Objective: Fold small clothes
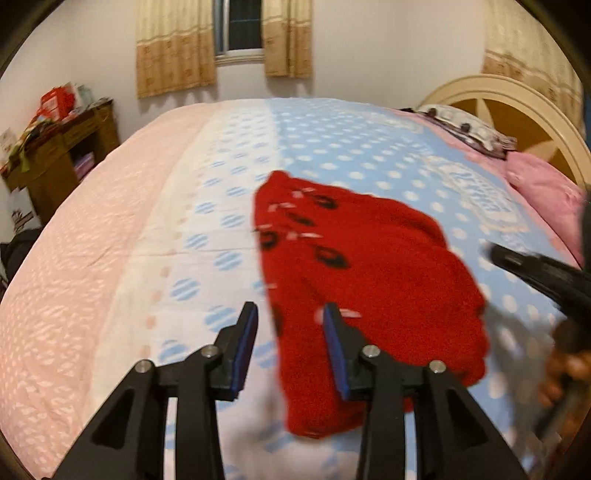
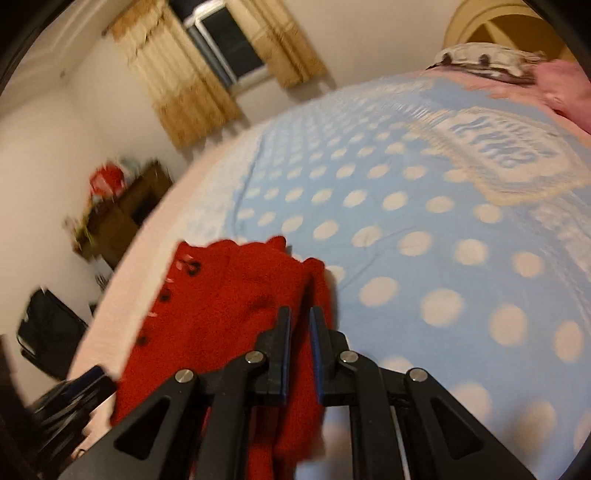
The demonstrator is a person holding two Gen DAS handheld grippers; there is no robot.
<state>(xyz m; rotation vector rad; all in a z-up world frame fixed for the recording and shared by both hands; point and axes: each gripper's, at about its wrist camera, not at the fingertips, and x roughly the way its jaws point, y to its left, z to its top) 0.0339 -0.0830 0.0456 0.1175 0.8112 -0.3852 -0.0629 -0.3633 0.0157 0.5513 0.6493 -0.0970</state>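
Red garment (image 1: pixel 369 280) folded on polka-dot bedspread (image 1: pixel 369 147), beneath parted left tool (image 1: pixel 290 314)

Warm, yellowish indoor light fills both views, moderately bright; the window (image 1: pixel 242 27) is dark, so no daylight enters. Both views are smeared by motion blur, the right wrist view more so: its curtains (image 2: pixel 195 77) at 11 o'clock and the dots of the bedspread (image 2: pixel 424 229) are streaked. In the left wrist view the red garment (image 1: pixel 369 280) is soft-edged and throws a grey shadow toward 4 o'clock, and the right gripper (image 1: pixel 495 251) at 3 o'clock is a dark blur. Fisheye distortion bulges the bed into a dome, and black vignette fills the corners. The near fingers (image 1: pixel 243 343) stay fairly sharp, without glare.
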